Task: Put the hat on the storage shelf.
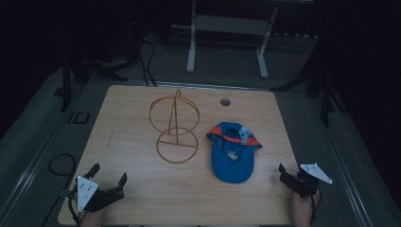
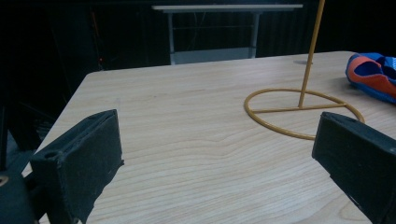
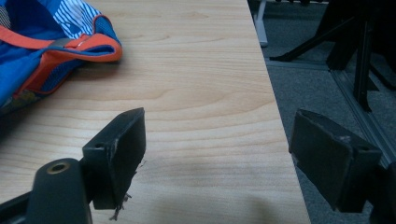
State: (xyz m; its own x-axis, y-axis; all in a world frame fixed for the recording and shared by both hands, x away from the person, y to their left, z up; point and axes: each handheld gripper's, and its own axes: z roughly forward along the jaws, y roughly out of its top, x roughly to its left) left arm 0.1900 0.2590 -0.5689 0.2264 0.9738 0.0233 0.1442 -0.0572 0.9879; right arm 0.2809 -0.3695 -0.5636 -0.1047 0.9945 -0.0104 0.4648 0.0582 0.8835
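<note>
A gold wire stand [image 1: 175, 118], with a ring base, an upright rod and a hoop on top, rises at the middle of the wooden table [image 1: 142, 194]. Just to its right lies a blue cap [image 1: 231, 161] with orange trim, upside down. My left gripper [image 1: 110, 171] rests open near the front left corner, holding nothing. In the left gripper view, its jaws [image 2: 217, 140] stand wide apart, facing the stand's base ring [image 2: 280, 129] and the cap [image 2: 373, 74]. My right gripper [image 1: 292, 170] is open at the front right edge. In its own view [image 3: 217, 140], the cap [image 3: 42, 51] lies ahead to the left.
A round cable hole [image 1: 225, 101] sits near the table's far edge. A white-legged frame [image 1: 191, 47] stands on the floor behind the table. A black cable loop [image 1: 61, 163] lies on the floor at the left. The table's right edge [image 3: 280, 121] runs between my right gripper's jaws.
</note>
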